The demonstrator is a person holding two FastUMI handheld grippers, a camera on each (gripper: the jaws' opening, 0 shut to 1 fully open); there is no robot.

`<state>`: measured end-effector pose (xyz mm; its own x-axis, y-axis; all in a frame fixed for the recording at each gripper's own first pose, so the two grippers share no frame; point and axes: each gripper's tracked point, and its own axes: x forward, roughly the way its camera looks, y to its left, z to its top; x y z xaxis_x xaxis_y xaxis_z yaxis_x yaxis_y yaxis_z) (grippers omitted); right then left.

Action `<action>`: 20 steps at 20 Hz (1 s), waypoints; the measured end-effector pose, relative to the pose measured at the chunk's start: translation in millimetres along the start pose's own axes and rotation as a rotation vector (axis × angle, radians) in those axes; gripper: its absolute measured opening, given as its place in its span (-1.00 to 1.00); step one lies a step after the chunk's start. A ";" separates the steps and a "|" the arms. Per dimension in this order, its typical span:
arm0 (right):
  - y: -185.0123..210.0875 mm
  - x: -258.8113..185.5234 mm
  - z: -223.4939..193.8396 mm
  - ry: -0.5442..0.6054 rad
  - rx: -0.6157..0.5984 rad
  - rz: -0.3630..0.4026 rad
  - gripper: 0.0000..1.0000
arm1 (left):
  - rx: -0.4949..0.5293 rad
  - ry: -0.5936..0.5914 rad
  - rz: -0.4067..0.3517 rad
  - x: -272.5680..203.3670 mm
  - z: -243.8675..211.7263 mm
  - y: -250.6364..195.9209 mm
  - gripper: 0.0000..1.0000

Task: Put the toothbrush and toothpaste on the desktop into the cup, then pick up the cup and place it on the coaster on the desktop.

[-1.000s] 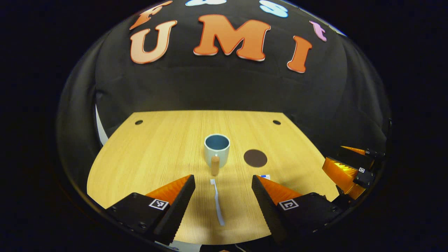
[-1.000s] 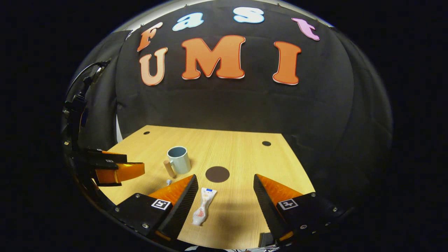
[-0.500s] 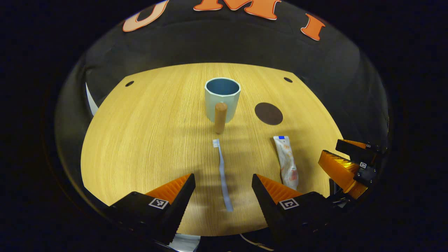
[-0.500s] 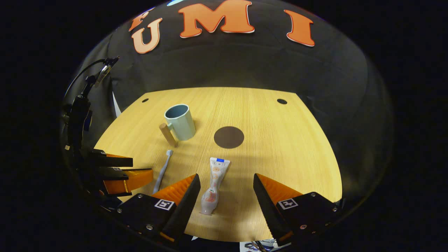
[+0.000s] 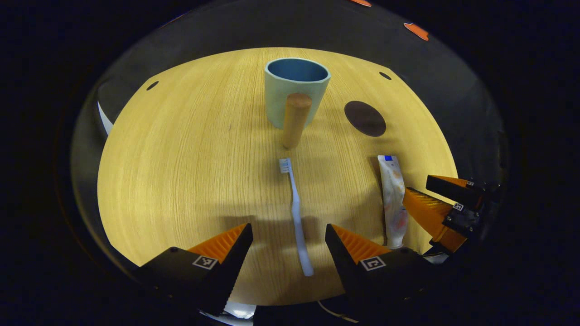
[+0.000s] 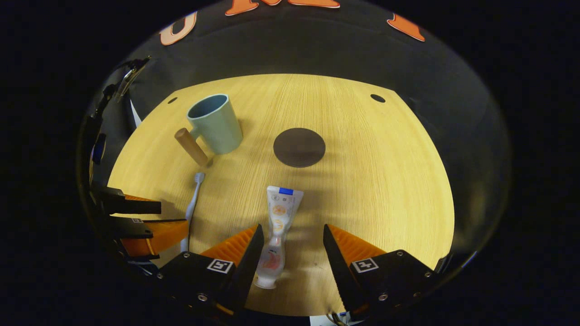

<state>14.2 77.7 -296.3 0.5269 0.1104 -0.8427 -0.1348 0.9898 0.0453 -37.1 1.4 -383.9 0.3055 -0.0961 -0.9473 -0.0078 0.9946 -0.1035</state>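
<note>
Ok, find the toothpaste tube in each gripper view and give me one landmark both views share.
Left gripper view: the toothpaste tube lies at lower right, beside the right gripper.
Right gripper view: the tube lies at lower centre, its cap end between the right gripper's open fingers.
Shared landmark: the dark round coaster, just beyond the tube's flat end.

Two handheld grippers with black bodies and ribbed wedge fingers

The left gripper [image 5: 286,233] has two tapering fingers [image 5: 226,244] with ridged inner faces, each set in a black block bearing a small square black-and-white marker and round screws. The right gripper [image 6: 290,235] is built alike, with a marker on each block and screws near the blocks' near edges; seen from the side, its black mounts carry small markers too.
</note>
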 end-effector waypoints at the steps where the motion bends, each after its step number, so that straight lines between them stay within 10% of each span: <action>1: -0.4 3.5 -0.7 0.018 -0.006 -0.005 0.56 | -0.009 0.016 0.009 2.8 -0.8 0.9 0.94; 5: 1.8 15.4 -10.6 0.097 -0.006 -0.013 0.39 | -0.040 0.087 0.027 15.5 -1.2 -0.8 0.88; 8: 7.2 20.8 -16.2 0.138 -0.004 0.005 0.24 | -0.045 0.125 0.042 25.5 9.9 -1.7 0.55; 13: 8.9 20.4 -24.3 0.183 0.050 0.019 -0.58 | -0.066 0.144 0.075 45.2 47.6 -4.0 0.04; 16: 12.3 17.9 -26.7 0.201 0.082 0.058 -0.69 | -0.102 0.164 0.112 62.7 76.2 2.0 -0.72; 20: 9.7 13.7 -31.0 0.192 0.111 0.079 -0.80 | -0.102 0.155 0.097 84.6 130.5 2.6 -0.81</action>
<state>-5.9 86.0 -324.0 0.3473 0.1797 -0.9204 -0.0710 0.9837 0.1653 113.0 0.9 -424.8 0.1484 -0.0124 -0.9889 -0.1285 0.9912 -0.0317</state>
